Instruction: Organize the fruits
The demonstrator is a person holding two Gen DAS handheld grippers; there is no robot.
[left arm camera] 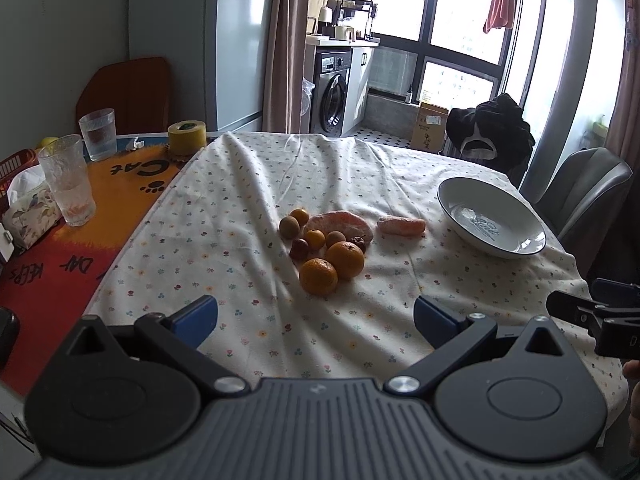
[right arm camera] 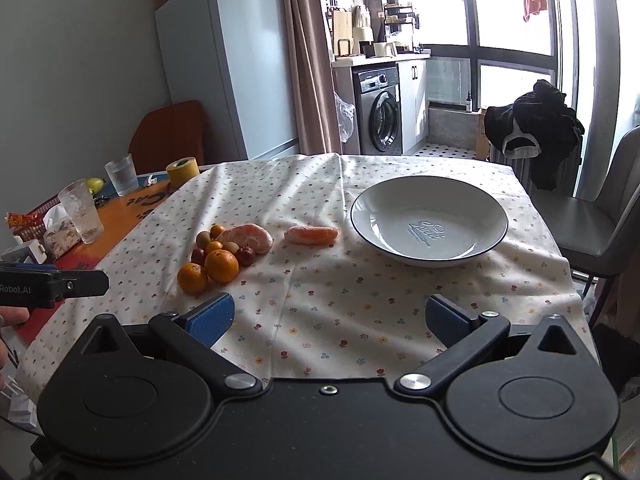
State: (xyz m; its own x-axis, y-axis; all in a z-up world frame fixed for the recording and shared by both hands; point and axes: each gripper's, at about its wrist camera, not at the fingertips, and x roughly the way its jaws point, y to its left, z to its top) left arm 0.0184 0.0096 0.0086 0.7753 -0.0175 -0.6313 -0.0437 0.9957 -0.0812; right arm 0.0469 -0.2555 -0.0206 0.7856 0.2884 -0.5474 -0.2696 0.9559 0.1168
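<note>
A pile of fruit lies mid-table on the flowered cloth: two mandarins (left arm camera: 345,258) (right arm camera: 221,265), a peeled citrus half (left arm camera: 340,224) (right arm camera: 249,237), small kumquats, brown longans and dark red dates. A loose peeled segment (left arm camera: 401,225) (right arm camera: 312,235) lies to the right of the pile. The white bowl (left arm camera: 460,204) (right arm camera: 376,216) stands empty at the right. My left gripper (left arm camera: 316,320) hovers open near the table's front, short of the fruit. My right gripper (right arm camera: 330,318) is open too, nearer the bowl, holding nothing.
Two glasses (left arm camera: 72,184) (left arm camera: 98,134), a yellow tape roll (left arm camera: 187,138), a tissue box (left arm camera: 30,212) and a red basket (left arm camera: 16,164) sit on the orange mat at left. A grey chair (right arm camera: 600,220) stands by the table's right side. The other gripper's tip (right arm camera: 80,282) shows at left.
</note>
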